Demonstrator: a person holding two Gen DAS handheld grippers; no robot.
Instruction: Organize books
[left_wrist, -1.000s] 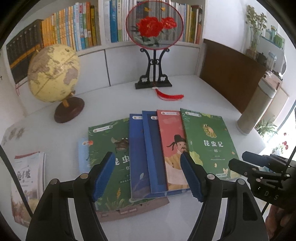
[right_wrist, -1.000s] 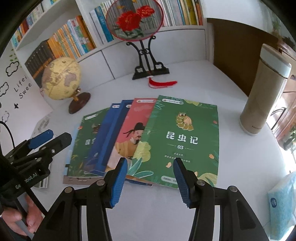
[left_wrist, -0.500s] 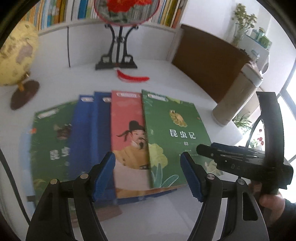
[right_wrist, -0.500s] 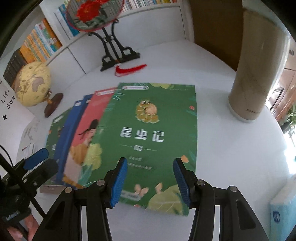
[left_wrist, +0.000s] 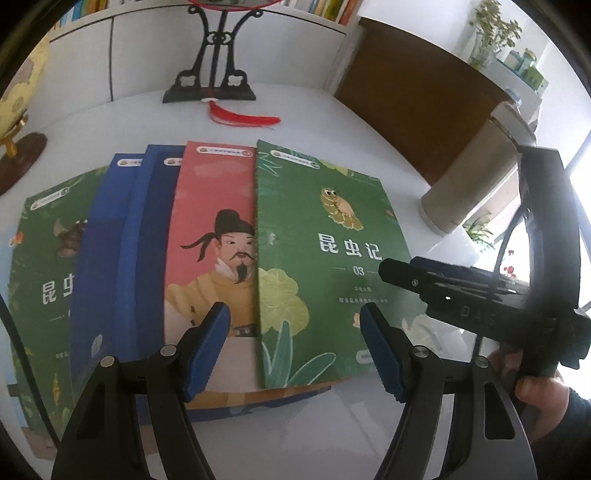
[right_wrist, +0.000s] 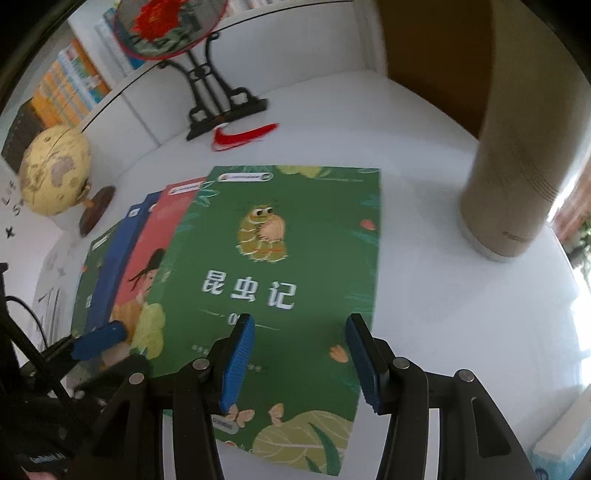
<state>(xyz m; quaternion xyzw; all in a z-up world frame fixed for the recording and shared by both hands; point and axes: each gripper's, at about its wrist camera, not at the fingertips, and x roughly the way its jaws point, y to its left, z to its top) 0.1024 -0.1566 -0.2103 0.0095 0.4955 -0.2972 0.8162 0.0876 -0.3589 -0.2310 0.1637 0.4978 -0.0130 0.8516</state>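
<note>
Now both claws, left claw (left_wrist: 293, 350) and right claw (right_wrist: 299, 363), have dropped close over the green book (right_wrist: 295, 266), gaping and empty, so pickup looks imminent.

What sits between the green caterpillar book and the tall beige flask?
Only bare white table separates the green caterpillar book from the beige flask; the right wrist view shows it best.

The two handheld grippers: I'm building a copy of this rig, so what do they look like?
Both the left gripper and right gripper have black angular plastic arms with silver pivot pins and ribbed blue finger pads. A thin black cable runs beside the left one. The hand gripping the right gripper's black handle wears a dark sleeve.
</note>
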